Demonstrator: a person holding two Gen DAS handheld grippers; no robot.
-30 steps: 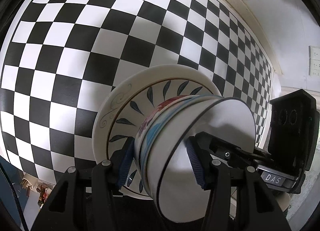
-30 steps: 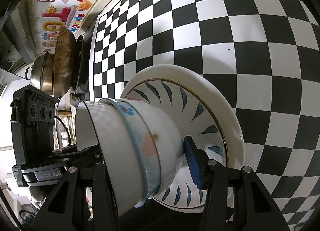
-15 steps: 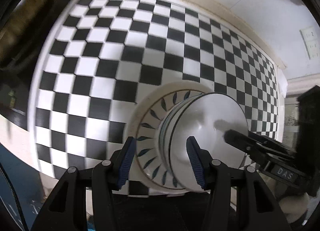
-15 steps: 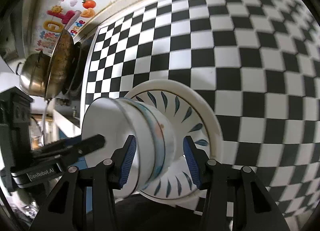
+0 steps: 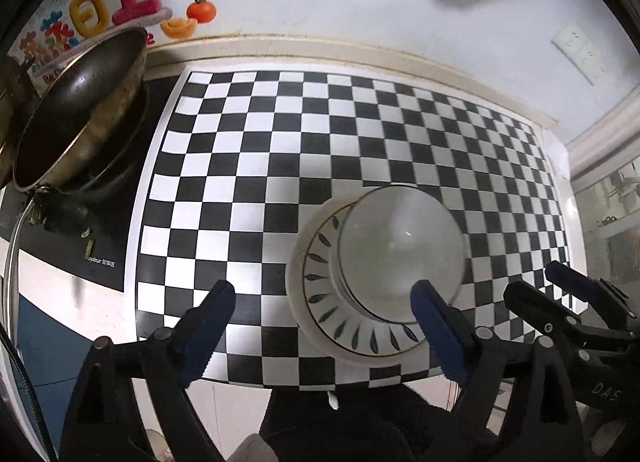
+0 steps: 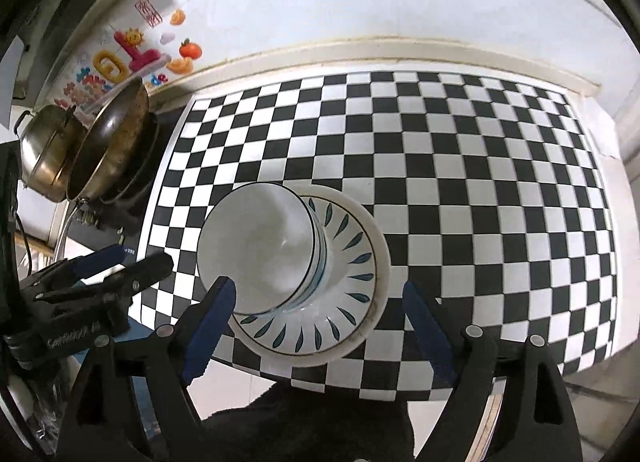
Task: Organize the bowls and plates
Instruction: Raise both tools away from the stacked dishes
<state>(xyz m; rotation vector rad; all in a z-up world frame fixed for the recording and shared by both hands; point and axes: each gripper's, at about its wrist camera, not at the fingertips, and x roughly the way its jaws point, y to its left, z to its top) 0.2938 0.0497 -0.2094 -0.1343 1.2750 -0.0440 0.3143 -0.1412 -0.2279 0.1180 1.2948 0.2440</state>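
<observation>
A stack of bowls sits inside a leaf-patterned plate, all resting near the front edge of the checkered tabletop; nesting them this way seems meant to gather the crockery into one compact pile. The left hand-held gripper hangs above the pile with its jaws spread wide, having just been opening, and nothing is caught between them. The right hand-held gripper is likewise spread wide above the same stack, its jaws also just opened and clear of the bowls. From the right wrist view the plate lies flat and the bowls appear settled in it, slightly toward its left side. To the far left, off the checkered surface, a wok leans on the stove beside a steel pot. The stacking looks finished; no other dishes are in sight.
</observation>
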